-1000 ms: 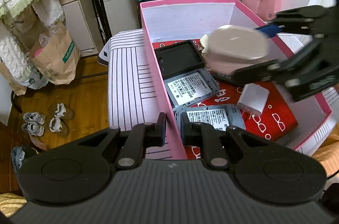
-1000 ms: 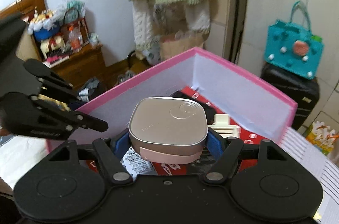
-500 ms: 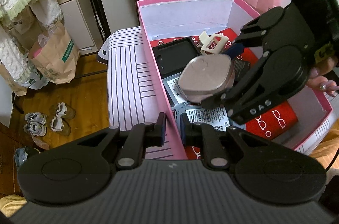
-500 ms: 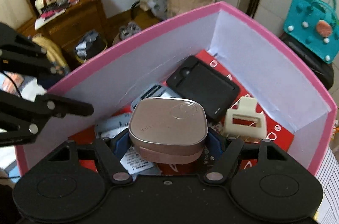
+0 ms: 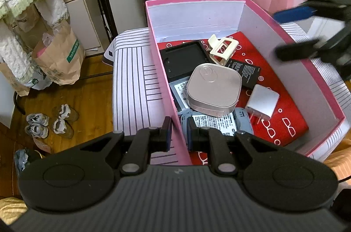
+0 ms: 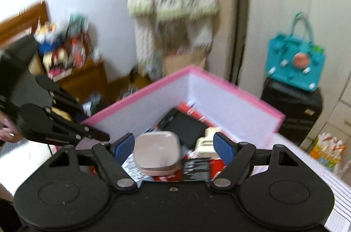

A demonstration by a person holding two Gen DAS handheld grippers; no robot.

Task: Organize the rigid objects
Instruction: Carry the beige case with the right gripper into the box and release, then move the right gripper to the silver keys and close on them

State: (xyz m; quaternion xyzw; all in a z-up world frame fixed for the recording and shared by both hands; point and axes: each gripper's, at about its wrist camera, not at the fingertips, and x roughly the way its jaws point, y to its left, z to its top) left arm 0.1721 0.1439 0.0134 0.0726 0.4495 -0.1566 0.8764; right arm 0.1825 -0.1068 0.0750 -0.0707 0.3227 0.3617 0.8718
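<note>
The paper bag on the floor carries a green strip with white lettering too small to read for certain; the grey phone back at the near end of the pink box bears a white sticker of fine print and barcodes, unreadable at this size; the black battery has small white print, likewise unreadable; the red sheet lining the box floor shows white glasses and ring doodles

A second ago the silver case was clamped between the right fingers above the box, and half a second ago it was lowered inside, still gripped; now it lies freed in the middle of the box, resting partly on the grey phone backs, just beside the black phone shell and the cream hair clip, with the white charger near its right edge

The right gripper has let go and drawn back up, its blue-padded fingers spread wide with nothing between them; its own view is blurred by motion, and it appears blurred in the left view too

The left gripper has not shifted; its fingers straddle the near pink wall, clenched on that wall and steadying the box on the striped cloth
</note>
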